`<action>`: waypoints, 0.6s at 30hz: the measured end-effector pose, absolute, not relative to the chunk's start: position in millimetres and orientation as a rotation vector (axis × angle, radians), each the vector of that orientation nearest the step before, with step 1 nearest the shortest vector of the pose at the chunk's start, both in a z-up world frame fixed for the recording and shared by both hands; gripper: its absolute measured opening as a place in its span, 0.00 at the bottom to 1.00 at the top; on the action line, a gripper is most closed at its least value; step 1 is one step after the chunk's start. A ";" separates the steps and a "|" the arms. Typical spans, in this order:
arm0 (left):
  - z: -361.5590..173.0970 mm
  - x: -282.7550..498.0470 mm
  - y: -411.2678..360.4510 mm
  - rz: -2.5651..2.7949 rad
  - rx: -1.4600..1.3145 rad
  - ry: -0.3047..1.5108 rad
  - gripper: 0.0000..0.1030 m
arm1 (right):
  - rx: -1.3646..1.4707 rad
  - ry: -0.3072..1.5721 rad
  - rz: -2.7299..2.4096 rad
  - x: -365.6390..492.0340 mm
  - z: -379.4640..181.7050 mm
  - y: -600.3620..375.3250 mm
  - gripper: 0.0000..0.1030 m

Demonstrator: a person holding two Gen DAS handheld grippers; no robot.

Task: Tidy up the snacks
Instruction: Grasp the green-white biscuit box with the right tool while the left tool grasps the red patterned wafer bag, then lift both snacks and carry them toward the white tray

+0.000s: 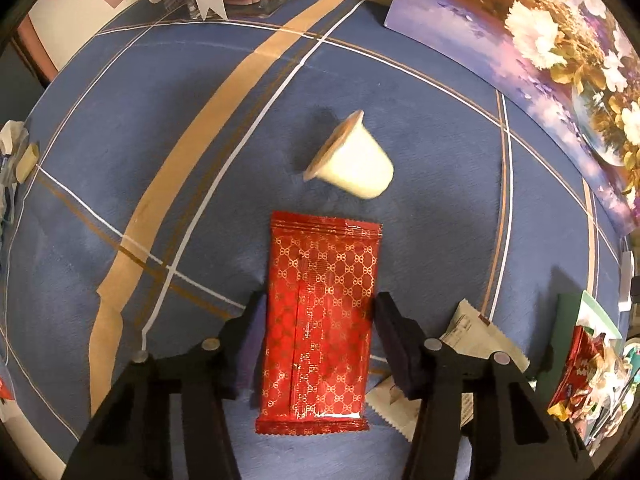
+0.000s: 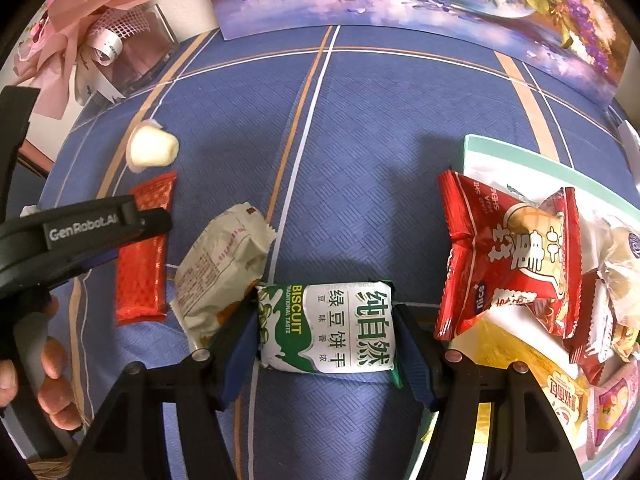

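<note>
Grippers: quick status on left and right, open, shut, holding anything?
Left gripper: open, fingers either side of the red packet, not clamped.
Right gripper: shut on the green biscuit pack.

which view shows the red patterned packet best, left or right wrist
The left wrist view: the red patterned packet lies flat and whole between the open fingers of the left gripper. In the right wrist view the packet sits far off to the side, foreshortened and partly covered by that gripper's body.

Glossy foil red packet (image 1: 320, 320), matt, seemingly woven tablecloth (image 1: 420, 92)
</note>
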State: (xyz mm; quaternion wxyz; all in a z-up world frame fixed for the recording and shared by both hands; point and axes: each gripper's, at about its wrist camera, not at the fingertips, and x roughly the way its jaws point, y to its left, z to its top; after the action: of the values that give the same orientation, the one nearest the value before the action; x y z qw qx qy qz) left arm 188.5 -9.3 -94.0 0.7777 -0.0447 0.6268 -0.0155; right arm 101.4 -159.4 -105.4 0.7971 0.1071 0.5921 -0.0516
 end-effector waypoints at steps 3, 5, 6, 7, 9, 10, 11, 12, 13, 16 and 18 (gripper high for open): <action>-93.9 182.9 -10.2 -0.033 -0.083 1.359 0.53 | 0.220 1.268 -0.113 101.3 -106.1 -158.9 0.65; -94.0 182.4 -14.9 -0.038 -0.068 1.356 0.53 | 0.210 1.262 -0.116 100.9 -106.2 -157.0 0.65; -94.1 181.7 -16.0 -0.040 -0.059 1.355 0.53 | 0.205 1.258 -0.117 99.2 -106.4 -155.6 0.65; -94.5 181.3 -17.3 -0.040 -0.052 1.353 0.53 | 0.198 1.255 -0.118 98.1 -106.6 -154.5 0.65; -94.1 176.9 -20.3 -0.033 -0.040 1.345 0.53 | 0.195 1.251 -0.120 95.4 -107.4 -153.6 0.64; -93.8 171.1 -19.4 -0.029 -0.036 1.344 0.53 | 0.197 1.250 -0.121 94.0 -107.2 -153.1 0.63; -93.3 168.0 -19.6 -0.027 -0.033 1.343 0.53 | 0.198 1.250 -0.120 92.8 -107.0 -153.1 0.63; -95.4 167.4 -23.3 -0.025 -0.033 1.345 0.53 | 0.198 1.251 -0.119 91.7 -106.7 -152.5 0.62; -95.2 166.5 -23.6 -0.024 -0.034 1.345 0.53 | 0.198 1.252 -0.119 90.7 -106.1 -152.5 0.62; -95.3 165.4 -23.7 -0.027 -0.048 1.343 0.47 | 0.199 1.251 -0.123 85.0 -102.4 -153.2 0.62; -94.4 163.6 -23.1 -0.027 -0.067 1.341 0.46 | 0.202 1.249 -0.124 83.3 -99.2 -156.0 0.62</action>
State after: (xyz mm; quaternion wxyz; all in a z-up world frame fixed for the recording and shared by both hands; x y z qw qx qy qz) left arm 163.6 -23.1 -94.4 0.7829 -0.0309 0.6212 -0.0125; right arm 83.3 -156.0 -99.2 0.8047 0.0942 0.5833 -0.0581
